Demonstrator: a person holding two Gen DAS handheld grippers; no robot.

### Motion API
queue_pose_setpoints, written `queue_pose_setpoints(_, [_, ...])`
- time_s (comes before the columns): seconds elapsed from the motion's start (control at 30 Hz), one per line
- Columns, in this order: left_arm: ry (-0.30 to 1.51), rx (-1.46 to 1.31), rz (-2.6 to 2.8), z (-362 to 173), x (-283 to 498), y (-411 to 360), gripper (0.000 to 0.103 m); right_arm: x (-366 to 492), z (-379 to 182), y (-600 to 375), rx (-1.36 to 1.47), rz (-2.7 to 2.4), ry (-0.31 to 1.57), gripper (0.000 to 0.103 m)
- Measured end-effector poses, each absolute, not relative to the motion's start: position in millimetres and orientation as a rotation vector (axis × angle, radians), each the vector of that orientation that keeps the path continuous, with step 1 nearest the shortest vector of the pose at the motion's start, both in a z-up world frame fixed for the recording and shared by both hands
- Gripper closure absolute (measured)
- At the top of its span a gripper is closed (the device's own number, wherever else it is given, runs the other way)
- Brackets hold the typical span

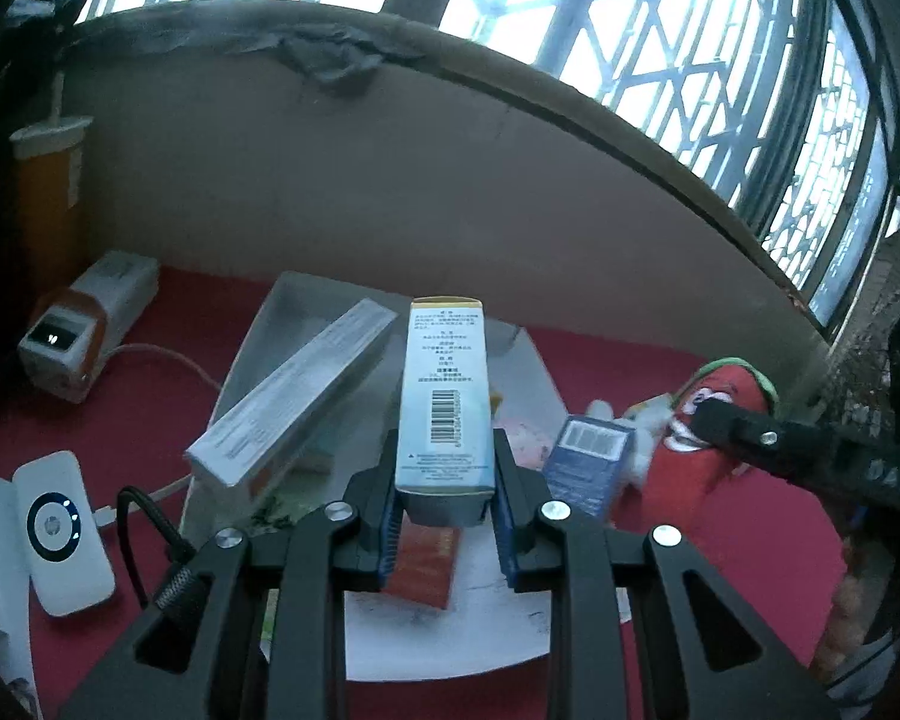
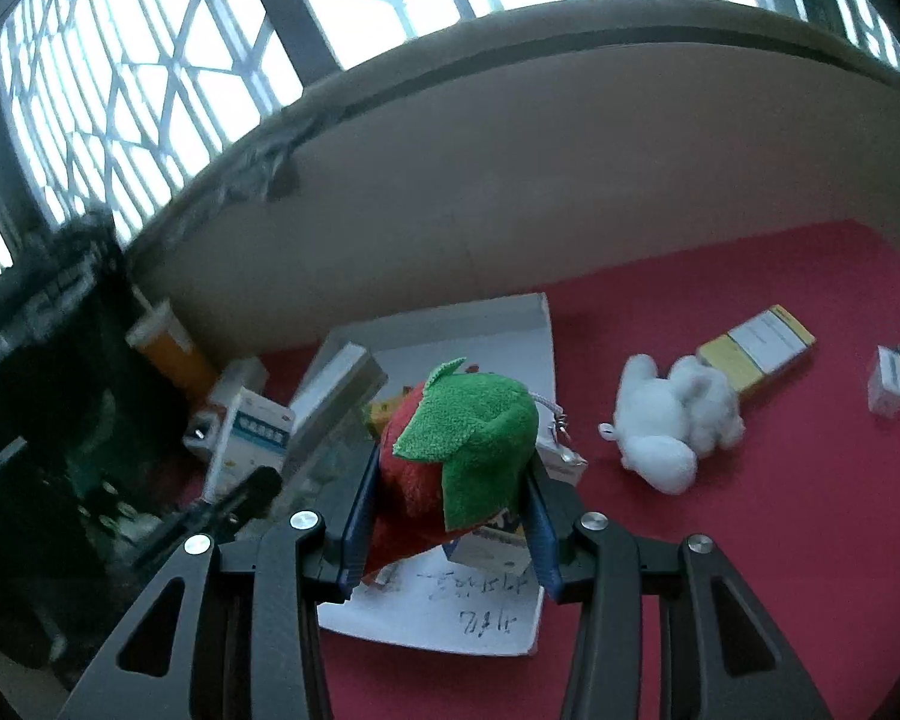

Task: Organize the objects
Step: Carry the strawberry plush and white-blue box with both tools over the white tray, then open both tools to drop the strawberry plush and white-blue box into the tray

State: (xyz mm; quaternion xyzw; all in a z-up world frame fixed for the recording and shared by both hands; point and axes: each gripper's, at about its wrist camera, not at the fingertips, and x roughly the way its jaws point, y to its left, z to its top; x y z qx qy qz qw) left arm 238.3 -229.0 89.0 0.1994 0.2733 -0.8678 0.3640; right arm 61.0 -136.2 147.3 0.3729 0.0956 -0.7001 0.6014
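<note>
My left gripper [image 1: 444, 480] is shut on a pale blue carton with a barcode [image 1: 444, 396] and holds it over the white tray [image 1: 504, 630]. In the tray lie a long grey box [image 1: 294, 402] and an orange-red packet [image 1: 423, 564]. A small dark blue box [image 1: 591, 459] sits at the tray's right edge. My right gripper [image 2: 450, 480] is shut on a red plush toy with a green leaf top [image 2: 468, 426], above the tray [image 2: 498, 315]. From the left wrist view that toy [image 1: 690, 462] shows at the right. A white plush animal [image 2: 672, 426] lies on the red cloth.
A yellow and white box [image 2: 759, 348] and a small white box [image 2: 888, 387] lie far right on the red cloth. At the left are a white and orange device [image 1: 84, 324], a white power bank [image 1: 60, 534] with cables, and an orange lidded cup [image 1: 48, 192]. A brown board stands behind.
</note>
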Motion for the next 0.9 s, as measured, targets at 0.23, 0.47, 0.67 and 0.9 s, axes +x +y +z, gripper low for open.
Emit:
queue_pose_setpoints(0.23, [0.737, 0.552, -2.222, 75.2, 242.4, -236.7, 0.079, 93.0, 118.5, -181.4, 0.802, -1.634, 0.440, 0.056])
queue_pose_setpoints(0.47, [0.731, 0.568, -2.210, 74.8, 244.3, -236.8, 0.057, 99.0, 97.3, -201.7, 0.840, -1.581, 0.485, 0.046])
queue_pose_setpoints(0.67, [0.779, 0.509, -2.191, 78.2, 253.8, -237.7, 0.028, 57.4, 104.3, -177.4, 0.890, -1.661, 0.280, 0.036])
queue_pose_setpoints(0.9, [0.795, 0.485, -2.192, 83.0, 252.1, -234.0, 0.028, -2.4, 90.6, -146.0, 1.087, -1.768, 0.059, 0.032])
